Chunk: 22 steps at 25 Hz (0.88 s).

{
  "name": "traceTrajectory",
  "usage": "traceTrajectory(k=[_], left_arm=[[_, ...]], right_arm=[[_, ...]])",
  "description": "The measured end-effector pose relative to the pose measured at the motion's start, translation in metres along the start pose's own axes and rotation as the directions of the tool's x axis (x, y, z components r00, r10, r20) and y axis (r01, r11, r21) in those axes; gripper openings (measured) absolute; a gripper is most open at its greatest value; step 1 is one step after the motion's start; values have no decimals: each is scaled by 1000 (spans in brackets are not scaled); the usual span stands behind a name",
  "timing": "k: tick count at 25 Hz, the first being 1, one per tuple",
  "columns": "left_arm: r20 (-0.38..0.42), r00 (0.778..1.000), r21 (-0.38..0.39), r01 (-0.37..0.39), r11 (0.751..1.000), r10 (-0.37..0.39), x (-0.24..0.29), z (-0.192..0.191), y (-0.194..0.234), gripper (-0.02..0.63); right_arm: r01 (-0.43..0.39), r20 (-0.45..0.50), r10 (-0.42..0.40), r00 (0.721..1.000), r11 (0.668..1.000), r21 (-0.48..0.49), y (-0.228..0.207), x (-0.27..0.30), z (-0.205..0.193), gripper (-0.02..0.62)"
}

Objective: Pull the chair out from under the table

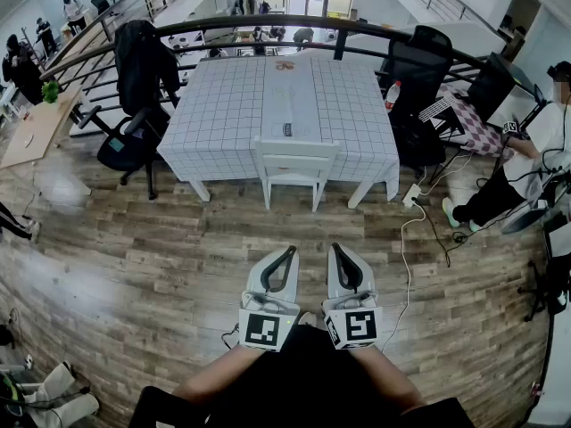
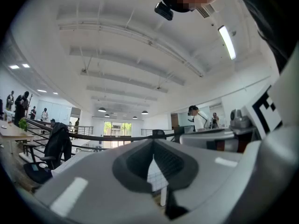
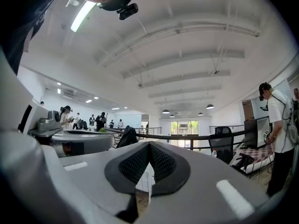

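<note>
A white chair [image 1: 293, 168] stands tucked under the near side of a table [image 1: 223, 105] covered in a white checked cloth. Both grippers hang side by side over the wooden floor, well short of the chair. My left gripper [image 1: 291, 251] is shut with nothing in it, and so is my right gripper [image 1: 336, 248]. In the left gripper view the closed jaws [image 2: 153, 149] fill the lower half, with a strip of the checked cloth showing behind them. The right gripper view shows its closed jaws [image 3: 149, 146] the same way.
A black office chair [image 1: 138, 114] with a jacket stands left of the table, another black chair [image 1: 417, 65] at its right. A white cable and power strip [image 1: 411, 196] lie on the floor right of the table. A seated person [image 1: 526, 163] is at the far right.
</note>
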State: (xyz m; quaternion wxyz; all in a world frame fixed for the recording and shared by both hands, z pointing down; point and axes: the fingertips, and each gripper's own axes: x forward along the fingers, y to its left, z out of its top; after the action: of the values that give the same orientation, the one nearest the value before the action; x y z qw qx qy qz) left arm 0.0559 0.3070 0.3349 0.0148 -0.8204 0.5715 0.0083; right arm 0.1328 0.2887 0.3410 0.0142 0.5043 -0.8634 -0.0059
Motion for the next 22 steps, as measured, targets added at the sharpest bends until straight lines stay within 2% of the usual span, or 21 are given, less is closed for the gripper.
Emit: traceTrajectory(k=[4,6,9,11,15,19,22], left_arm=[[-11,1000,-12,-16,1000,16,4,-6,-1,9],[-13,999,-16,-52,998,52,5,-8,6,9],[-15,993,-22,-116,993,116,3,-10,18,9],[-22,989,-1,-148,989,148,1,-14,23,9],[-54,979,31,-193,981,195,4,-29,26,9],[-69,977,66,-198,978,202,11,-39,24,9],[-69,978,66,-191,979,195,26,-43,26,9]], right_arm=[[-14,1,14,1000,1000,12,-4,-2,-6,-5],[-19,-4,20,1000,1000,16,-8,-3,-10,-5],[-40,-44,38,998,999,-31,-16,-6,-26,-3],[-59,-68,57,996,998,-38,-22,-10,-41,-3],[-65,-101,66,993,998,11,-39,-17,-67,-3],[-60,-111,64,992,997,45,-50,-15,-77,-3],[-50,-101,53,993,998,39,-63,-5,-77,-3]])
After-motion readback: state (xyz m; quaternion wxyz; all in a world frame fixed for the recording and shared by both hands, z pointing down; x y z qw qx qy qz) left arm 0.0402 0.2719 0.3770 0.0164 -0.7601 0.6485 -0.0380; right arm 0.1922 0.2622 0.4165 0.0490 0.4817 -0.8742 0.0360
